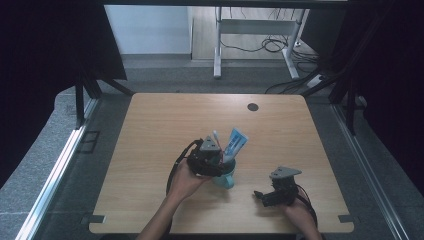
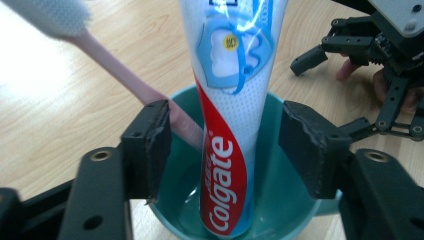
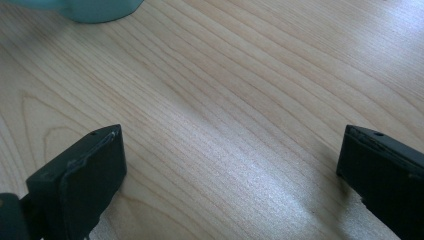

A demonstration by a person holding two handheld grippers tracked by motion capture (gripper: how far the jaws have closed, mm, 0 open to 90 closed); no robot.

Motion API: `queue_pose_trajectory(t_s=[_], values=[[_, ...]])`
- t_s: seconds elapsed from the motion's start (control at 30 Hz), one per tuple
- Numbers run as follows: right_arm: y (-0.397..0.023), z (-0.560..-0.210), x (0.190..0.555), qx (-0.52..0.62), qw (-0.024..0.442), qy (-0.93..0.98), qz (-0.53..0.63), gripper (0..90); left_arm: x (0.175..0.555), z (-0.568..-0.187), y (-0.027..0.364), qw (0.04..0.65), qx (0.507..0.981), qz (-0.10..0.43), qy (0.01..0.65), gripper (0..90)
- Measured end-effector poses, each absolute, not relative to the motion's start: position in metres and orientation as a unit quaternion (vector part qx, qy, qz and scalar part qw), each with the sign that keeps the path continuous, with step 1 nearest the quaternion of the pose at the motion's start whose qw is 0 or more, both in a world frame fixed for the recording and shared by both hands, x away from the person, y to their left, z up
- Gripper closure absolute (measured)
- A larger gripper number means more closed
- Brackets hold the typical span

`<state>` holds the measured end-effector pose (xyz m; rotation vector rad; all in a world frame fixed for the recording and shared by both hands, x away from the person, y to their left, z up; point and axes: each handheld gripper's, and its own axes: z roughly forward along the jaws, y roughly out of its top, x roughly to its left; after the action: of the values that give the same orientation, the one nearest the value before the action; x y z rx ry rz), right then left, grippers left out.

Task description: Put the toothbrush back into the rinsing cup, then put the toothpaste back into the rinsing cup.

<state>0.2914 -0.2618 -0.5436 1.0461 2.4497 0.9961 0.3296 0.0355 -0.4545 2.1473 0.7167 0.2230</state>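
1. The teal cup (image 1: 225,179) stood near the middle of the tabletop's (image 1: 150,130) near edge, holding a toothpaste tube (image 2: 227,150) and a pink toothbrush (image 2: 125,75).
2. The left gripper (image 2: 225,150) straddled the tube, its jaws parted and clear of both sides, gripping nothing.
3. The tube's long axis ran upright, tilting slightly.
4. The right gripper (image 3: 230,170) rested wide open and empty, farther off toward the right edge.

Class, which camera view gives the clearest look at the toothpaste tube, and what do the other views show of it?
The left gripper view: the toothpaste tube stands in the teal cup, close enough to read its brand lettering. The high view shows the tube small, leaning out of the cup. The right gripper view catches just the cup's edge.
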Motion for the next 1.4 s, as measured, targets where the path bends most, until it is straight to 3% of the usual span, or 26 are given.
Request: queue_pose_trajectory(t_s=[0.6,1.4], values=[[-0.262,-0.544,0.291,0.364,0.148,0.852,0.346,0.0,0.321,-0.442,0.044,0.42,0.855,0.094,0.289,15.9],[-0.262,-0.544,0.291,0.365,0.149,0.851,0.347,0.0,0.315,-0.439,0.071,0.405,0.856,0.11,0.3,6.0]])
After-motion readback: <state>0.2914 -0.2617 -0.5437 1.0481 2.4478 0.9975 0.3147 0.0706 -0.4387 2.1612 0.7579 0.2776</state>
